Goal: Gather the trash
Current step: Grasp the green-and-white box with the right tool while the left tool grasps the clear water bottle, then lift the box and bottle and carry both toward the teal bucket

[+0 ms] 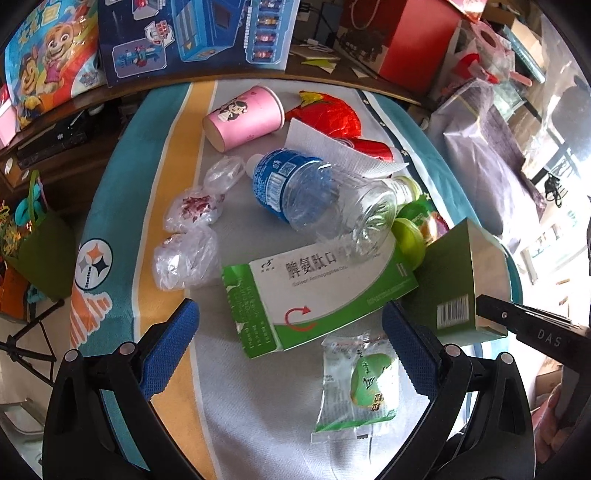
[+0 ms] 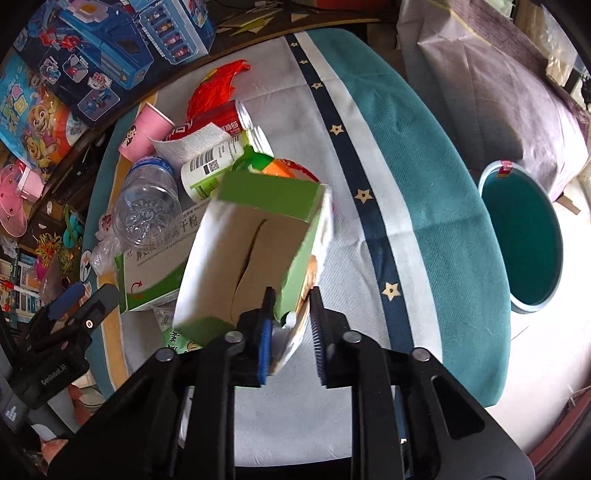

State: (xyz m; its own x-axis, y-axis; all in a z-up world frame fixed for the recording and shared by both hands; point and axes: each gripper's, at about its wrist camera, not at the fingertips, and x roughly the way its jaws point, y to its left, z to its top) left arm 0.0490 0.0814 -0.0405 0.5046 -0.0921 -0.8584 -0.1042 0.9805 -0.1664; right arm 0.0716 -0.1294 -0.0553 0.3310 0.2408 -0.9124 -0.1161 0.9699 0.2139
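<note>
- The table (image 2: 424, 155) carries a cloth with teal, white, yellow and dark blue starred stripes.
- The right gripper (image 2: 291, 325) grips a green carton (image 2: 255, 236) by one edge; the carton is tilted and lifted above the cloth, near the table's right side.
- The left gripper (image 1: 291, 325) hovers with jaws wide open and holds nothing; a green and white box (image 1: 314, 291) lies just ahead of it.
- A clear bottle (image 1: 314, 188) lies on its side, its base resting on that box.
- A pink cup (image 1: 243, 116) lies on its side near the far edge, beside a red wrapper (image 1: 332, 114).
- Crumpled clear bags (image 1: 188, 236) lie toward the left edge.
- A green snack packet (image 1: 354, 384) lies at the near edge.
- A teal bin (image 2: 524, 240) stands on the floor beside the table's right edge.
- Toy boxes (image 1: 192, 33) lean behind the far edge.
</note>
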